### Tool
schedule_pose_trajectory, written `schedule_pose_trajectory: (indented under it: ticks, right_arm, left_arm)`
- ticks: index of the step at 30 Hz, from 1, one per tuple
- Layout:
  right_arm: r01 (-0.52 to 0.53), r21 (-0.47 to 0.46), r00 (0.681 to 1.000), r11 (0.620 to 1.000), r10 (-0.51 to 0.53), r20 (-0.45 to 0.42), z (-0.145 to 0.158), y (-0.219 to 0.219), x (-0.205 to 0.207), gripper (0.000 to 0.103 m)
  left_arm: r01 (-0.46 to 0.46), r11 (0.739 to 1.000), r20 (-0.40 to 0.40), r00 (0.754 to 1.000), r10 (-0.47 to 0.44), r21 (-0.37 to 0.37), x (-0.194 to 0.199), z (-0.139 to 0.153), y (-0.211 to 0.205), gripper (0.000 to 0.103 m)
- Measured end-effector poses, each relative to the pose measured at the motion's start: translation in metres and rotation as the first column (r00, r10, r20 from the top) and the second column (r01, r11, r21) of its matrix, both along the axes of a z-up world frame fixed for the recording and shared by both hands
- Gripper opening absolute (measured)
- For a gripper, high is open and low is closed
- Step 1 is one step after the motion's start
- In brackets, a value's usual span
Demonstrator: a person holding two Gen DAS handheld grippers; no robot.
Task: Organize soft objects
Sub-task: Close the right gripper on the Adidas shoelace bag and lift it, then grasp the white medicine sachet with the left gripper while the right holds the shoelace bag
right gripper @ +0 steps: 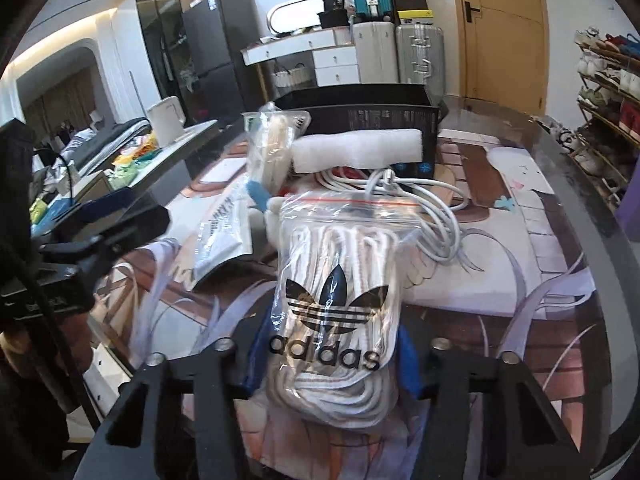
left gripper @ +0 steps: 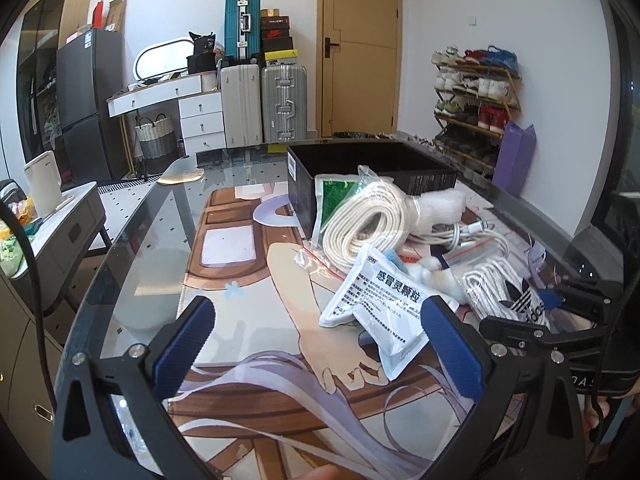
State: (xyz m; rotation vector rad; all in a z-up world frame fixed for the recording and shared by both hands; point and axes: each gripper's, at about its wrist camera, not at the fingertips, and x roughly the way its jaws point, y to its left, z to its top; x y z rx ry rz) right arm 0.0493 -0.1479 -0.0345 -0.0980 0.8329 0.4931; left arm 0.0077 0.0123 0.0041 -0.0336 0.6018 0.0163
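Right gripper (right gripper: pixel 330 360) has its fingers clamped on the zip bag of shoelaces (right gripper: pixel 334 312), low over the bench (left gripper: pixel 132 248); left gripper (left gripper: pixel 316 344) is released.
Slippery plastic may slide out, or snag the white cable (right gripper: pixel 436 216) behind. The black box (left gripper: pixel 372 168) looks empty, though its bottom is hidden.

Bright daylight, glare on glass tabletop (left gripper: pixel 132 240); strong fisheye bending, dark corners.
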Motion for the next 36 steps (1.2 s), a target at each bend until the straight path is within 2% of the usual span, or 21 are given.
schedule_pose_trajectory:
  ticks: [6,11,13,17,21,29,36]
  right_arm:
    - [-0.04,-0.022,0.995,0.999,0.041,0.086,0.014,0.002,-0.011,0.046]
    - [-0.04,0.023,0.988,0.999,0.036,0.148,0.031,-0.007,-0.017,0.046]
    - [-0.03,0.036,0.988,0.999,0.025,0.15,0.035,-0.011,-0.018,0.046]
    - [-0.022,0.059,0.988,0.998,0.013,0.152,0.039,-0.017,-0.018,0.046]
    - [-0.02,0.065,0.988,0.998,0.01,0.153,0.041,-0.019,-0.018,0.046]
    - [-0.024,0.067,0.988,0.997,0.013,0.155,0.042,-0.021,-0.017,0.046]
    - [-0.031,0.064,0.988,0.997,0.02,0.153,0.041,-0.02,-0.014,0.046]
  left_arm:
    - [0.019,1.0,-0.015,1.0,-0.019,0.009,0.001,0.0,-0.006,0.103]
    - [0.042,0.999,-0.046,0.998,-0.042,-0.002,0.005,-0.001,-0.009,0.103]
    - [0.056,0.998,-0.088,0.995,-0.055,0.002,0.011,-0.004,-0.01,0.103]
    - [0.112,0.993,-0.122,0.986,-0.116,-0.032,0.016,-0.004,-0.01,0.103]
    - [0.151,0.988,-0.14,0.979,-0.148,0.01,0.022,-0.003,-0.013,0.103]
    - [0.262,0.965,-0.2,0.947,-0.253,0.021,0.034,-0.007,-0.025,0.103]
    - [0.281,0.959,-0.236,0.936,-0.263,0.045,0.047,-0.012,-0.034,0.103]
